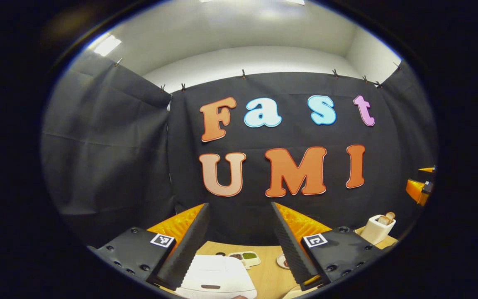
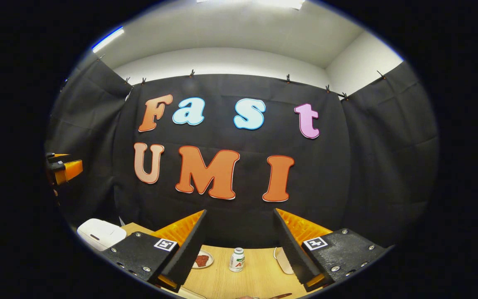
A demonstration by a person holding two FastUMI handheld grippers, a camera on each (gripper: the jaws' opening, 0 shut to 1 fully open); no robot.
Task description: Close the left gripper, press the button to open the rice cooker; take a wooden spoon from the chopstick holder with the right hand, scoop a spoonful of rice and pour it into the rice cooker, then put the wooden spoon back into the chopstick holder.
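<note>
The white rice cooker (image 1: 216, 276) sits low in the left gripper view with its lid down, just below and between the fingers of my left gripper (image 1: 239, 204), which is open and holds nothing. At the right stands a white chopstick holder (image 1: 378, 229) with wooden spoon handles (image 1: 387, 217) poking out of its top. My right gripper (image 2: 240, 210) is open too, raised above the wooden table (image 2: 259, 276). In the right gripper view the rice cooker (image 2: 100, 234) lies far to the left.
A small divided dish (image 1: 245, 258) and a plate (image 1: 282, 261) lie behind the cooker. The right gripper view has a plate with reddish food (image 2: 201, 260), a white bottle (image 2: 237, 259) and a pale, partly hidden object (image 2: 282, 261). Black cloth walls close in the booth.
</note>
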